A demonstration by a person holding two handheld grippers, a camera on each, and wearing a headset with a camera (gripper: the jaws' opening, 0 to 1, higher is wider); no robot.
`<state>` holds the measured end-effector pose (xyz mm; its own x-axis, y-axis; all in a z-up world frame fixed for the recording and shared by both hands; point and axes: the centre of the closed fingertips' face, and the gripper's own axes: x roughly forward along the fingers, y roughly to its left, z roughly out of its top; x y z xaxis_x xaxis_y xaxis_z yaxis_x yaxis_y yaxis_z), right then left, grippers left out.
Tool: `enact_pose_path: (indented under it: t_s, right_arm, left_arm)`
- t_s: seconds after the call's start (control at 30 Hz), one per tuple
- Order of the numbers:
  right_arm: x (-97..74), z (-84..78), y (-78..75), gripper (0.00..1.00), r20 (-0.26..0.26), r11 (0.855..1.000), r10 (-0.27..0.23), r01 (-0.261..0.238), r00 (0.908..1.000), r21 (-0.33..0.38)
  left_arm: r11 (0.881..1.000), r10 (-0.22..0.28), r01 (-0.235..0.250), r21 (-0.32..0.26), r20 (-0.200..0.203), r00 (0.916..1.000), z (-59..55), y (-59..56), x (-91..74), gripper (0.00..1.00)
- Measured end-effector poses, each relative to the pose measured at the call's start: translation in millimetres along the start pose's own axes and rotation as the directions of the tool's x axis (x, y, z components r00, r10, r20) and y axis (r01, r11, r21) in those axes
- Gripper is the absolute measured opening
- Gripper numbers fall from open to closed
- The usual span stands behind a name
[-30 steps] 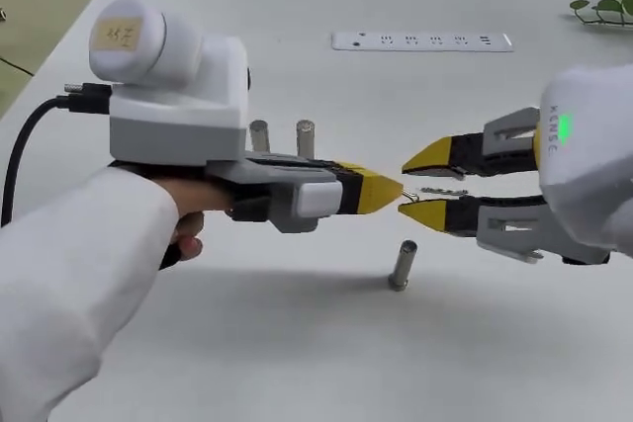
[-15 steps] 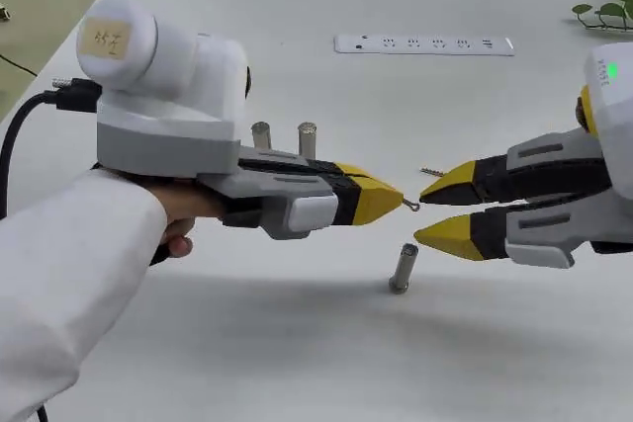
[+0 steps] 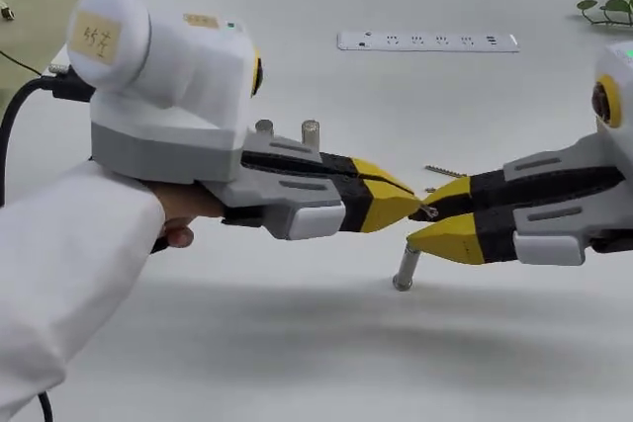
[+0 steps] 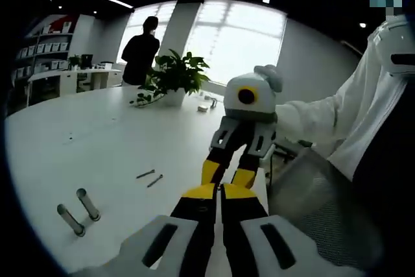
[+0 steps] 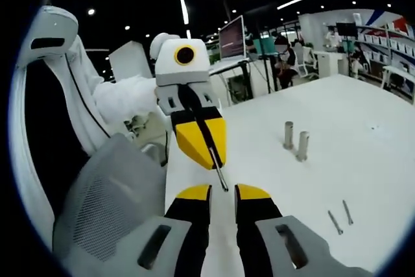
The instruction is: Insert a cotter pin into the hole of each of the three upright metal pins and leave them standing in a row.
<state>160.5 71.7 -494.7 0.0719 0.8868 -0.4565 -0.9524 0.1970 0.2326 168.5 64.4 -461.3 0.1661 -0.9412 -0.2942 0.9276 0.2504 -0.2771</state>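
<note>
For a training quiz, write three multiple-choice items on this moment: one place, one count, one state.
1. Where does the power strip lie? A. far across the table B. on the floor C. on a chair
2. How many loose cotter pins lie on the table? A. none B. two C. five
3. The left gripper is: A. wide open B. shut on a cotter pin C. lying flat
Key: 1A, it lies beyond both grippers; 2B, two lie side by side; 3B, its jaws pinch the pin, facing the open right gripper.
</note>
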Motion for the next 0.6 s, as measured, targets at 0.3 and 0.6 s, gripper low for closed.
enact_pose_path:
  t_s: [0.3, 0.6]
  right_arm:
    - [-0.5, 0.5, 3.0, 0.05, 0.011, 1.0, 0.015, -0.015, 0.9998, 0.014]
    - [-0.4, -0.1, 7.3, 0.0, 0.009, 1.0, 0.027, -0.028, 0.9996, 0.009]
  left_arm:
    - [0.999, -0.032, 0.032, 0.025, -0.006, 0.9995, -2.3, -8.2, 1.7, 0.0]
    - [0.997, -0.042, 0.043, 0.059, -0.02, 0.9989, -5.1, -7.9, 1.1, 0.0]
